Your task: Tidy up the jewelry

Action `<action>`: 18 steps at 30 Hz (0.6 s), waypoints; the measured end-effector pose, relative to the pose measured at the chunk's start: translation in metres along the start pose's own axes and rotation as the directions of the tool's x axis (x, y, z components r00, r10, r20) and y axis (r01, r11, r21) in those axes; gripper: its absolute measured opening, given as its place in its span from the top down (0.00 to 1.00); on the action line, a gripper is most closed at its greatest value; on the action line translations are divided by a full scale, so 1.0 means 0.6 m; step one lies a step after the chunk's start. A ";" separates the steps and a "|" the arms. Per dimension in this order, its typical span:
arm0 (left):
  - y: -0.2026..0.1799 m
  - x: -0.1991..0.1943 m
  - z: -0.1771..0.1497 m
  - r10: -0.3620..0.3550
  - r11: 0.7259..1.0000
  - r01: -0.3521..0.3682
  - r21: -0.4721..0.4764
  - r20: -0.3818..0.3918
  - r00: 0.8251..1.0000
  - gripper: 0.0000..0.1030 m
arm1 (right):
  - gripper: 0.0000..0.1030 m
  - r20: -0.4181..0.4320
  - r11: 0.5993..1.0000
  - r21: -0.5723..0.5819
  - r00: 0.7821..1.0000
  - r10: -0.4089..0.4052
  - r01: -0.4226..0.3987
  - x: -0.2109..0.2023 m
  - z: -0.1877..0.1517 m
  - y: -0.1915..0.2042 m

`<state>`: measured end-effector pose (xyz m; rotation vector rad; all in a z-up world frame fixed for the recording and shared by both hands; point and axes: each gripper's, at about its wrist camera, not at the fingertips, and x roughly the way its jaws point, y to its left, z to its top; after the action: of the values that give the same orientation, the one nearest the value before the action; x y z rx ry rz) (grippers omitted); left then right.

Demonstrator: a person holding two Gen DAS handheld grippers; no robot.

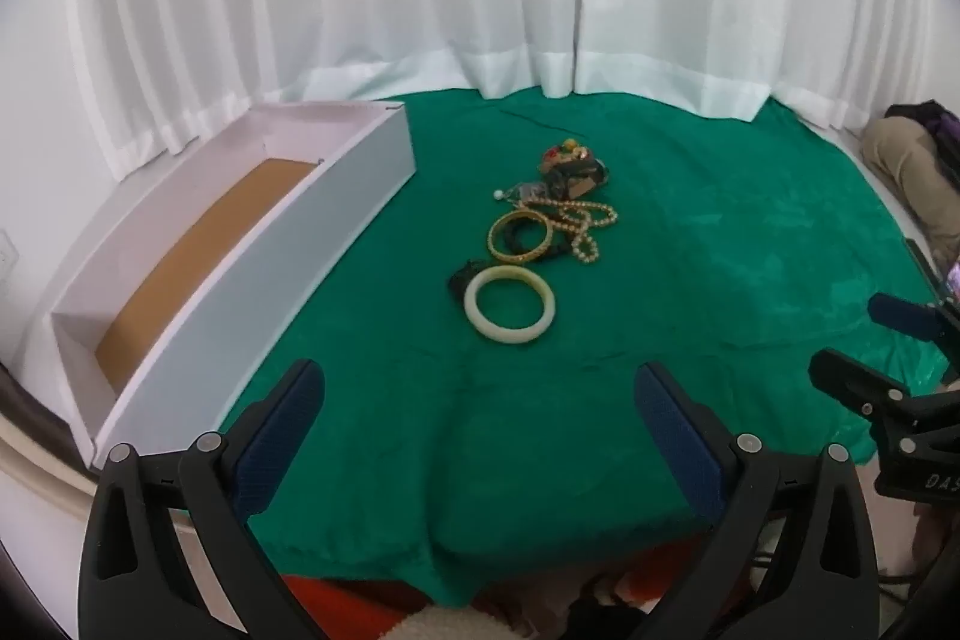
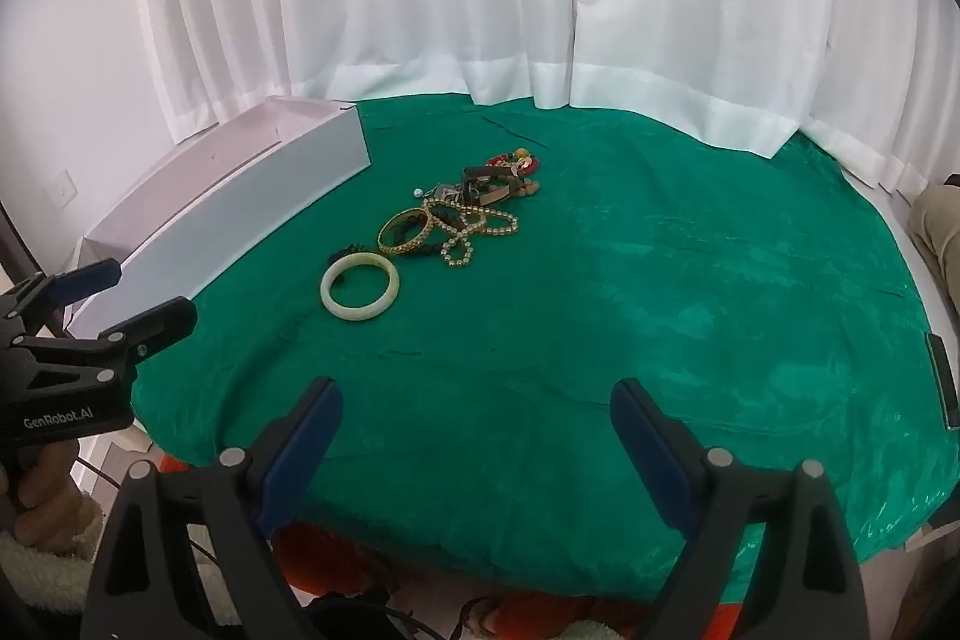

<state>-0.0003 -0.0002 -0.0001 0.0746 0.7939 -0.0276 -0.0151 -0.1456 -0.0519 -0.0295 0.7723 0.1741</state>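
Left wrist view: the left gripper is hovering wide open and empty above the green cloth, with the white bangle lying ahead beside the white box. Right wrist view: the right gripper is likewise gaping empty, the jewelry pile resting mid-cloth just beyond the bangle.

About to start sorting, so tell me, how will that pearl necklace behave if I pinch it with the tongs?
The pearl necklace lies in loose loops, so it is probably floppy and would dangle. It overlaps the gold bangle, so lifting may drag that. Round beads could slip.

Jewelry pile flat on cloth, beside box
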 end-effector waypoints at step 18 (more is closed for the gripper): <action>0.044 0.010 0.040 -0.013 0.998 0.013 -0.057 0.008 1.000 0.00 | 0.10 0.101 0.999 0.031 0.994 -0.029 0.026 -0.028 0.007 -0.026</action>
<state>0.0224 0.0242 0.0136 0.0156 0.7873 -0.0178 -0.0210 -0.1631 -0.0378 -0.0034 0.6728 0.1367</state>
